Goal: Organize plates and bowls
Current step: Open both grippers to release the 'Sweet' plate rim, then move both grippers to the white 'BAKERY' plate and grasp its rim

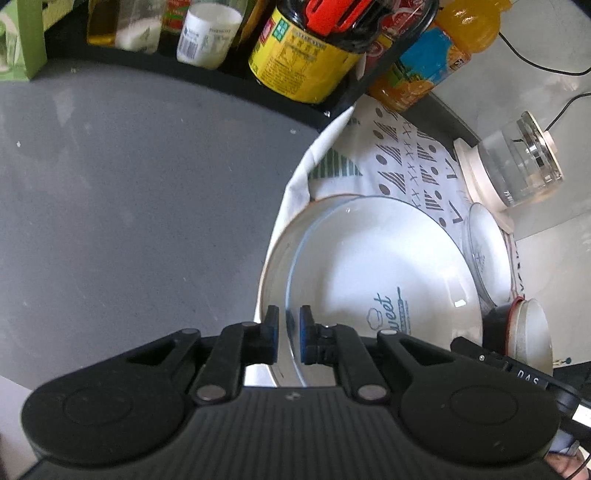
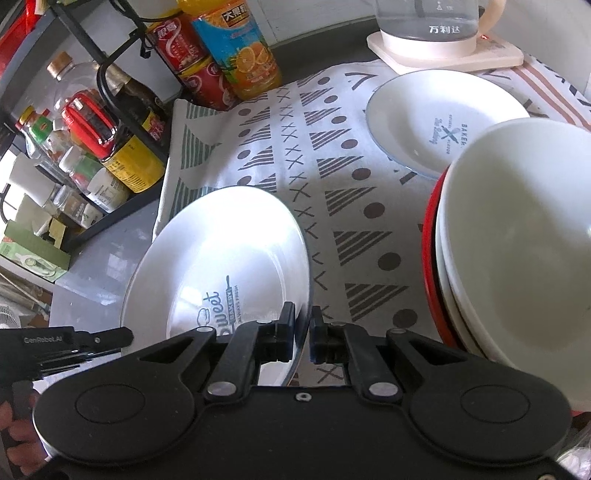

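Observation:
A large white plate with "Sweet" print (image 1: 380, 266) (image 2: 221, 258) is held tilted above the patterned cloth (image 2: 332, 177). My left gripper (image 1: 289, 332) is shut on its left rim. My right gripper (image 2: 303, 332) is shut on its right rim. In the left wrist view another plate's rim (image 1: 271, 266) shows right behind it. A smaller white plate with "Bakery" print (image 2: 439, 118) (image 1: 487, 251) lies flat on the cloth at the back right. A stack of white bowls on a red one (image 2: 517, 236) (image 1: 528, 332) stands at the right.
A black rack (image 2: 110, 74) with sauce bottles and jars stands at the left. Cans and an orange juice bottle (image 2: 240, 55) stand behind the cloth. A glass kettle (image 2: 428, 26) on a coaster is at the back. Grey counter (image 1: 129, 203) lies left of the cloth.

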Demonstrator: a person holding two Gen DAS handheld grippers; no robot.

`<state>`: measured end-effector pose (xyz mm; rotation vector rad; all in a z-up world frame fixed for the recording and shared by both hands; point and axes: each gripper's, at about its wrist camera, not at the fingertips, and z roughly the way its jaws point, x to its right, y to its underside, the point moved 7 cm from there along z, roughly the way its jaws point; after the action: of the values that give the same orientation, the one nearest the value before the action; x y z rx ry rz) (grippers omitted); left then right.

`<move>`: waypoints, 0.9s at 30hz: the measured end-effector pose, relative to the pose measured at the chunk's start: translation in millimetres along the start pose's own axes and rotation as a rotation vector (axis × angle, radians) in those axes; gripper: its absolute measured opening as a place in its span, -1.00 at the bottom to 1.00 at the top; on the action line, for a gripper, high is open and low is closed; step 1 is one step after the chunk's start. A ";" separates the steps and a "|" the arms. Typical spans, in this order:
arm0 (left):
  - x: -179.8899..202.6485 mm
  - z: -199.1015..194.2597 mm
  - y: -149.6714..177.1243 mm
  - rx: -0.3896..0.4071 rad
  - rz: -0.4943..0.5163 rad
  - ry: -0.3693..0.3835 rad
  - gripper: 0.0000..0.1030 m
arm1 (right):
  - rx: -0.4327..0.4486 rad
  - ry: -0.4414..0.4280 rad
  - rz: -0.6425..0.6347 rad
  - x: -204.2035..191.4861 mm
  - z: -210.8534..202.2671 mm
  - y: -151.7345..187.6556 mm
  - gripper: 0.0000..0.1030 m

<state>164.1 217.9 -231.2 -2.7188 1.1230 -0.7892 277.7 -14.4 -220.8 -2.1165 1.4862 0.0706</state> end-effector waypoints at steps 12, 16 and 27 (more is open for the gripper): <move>-4.7 1.1 -6.9 0.015 0.027 -0.060 -0.56 | -0.005 0.033 -0.020 -1.5 8.4 -0.3 -0.80; -7.8 6.4 -6.7 0.015 0.005 -0.056 -0.54 | -0.018 0.039 -0.031 -4.1 14.1 0.6 -0.78; -5.6 1.7 -15.6 0.026 0.006 -0.088 -0.54 | -0.050 0.046 -0.046 -7.0 19.3 -0.8 -0.72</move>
<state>171.5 232.9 -230.7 -2.6988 1.0938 -0.6709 280.7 0.7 -234.5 -2.2053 1.4757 0.0423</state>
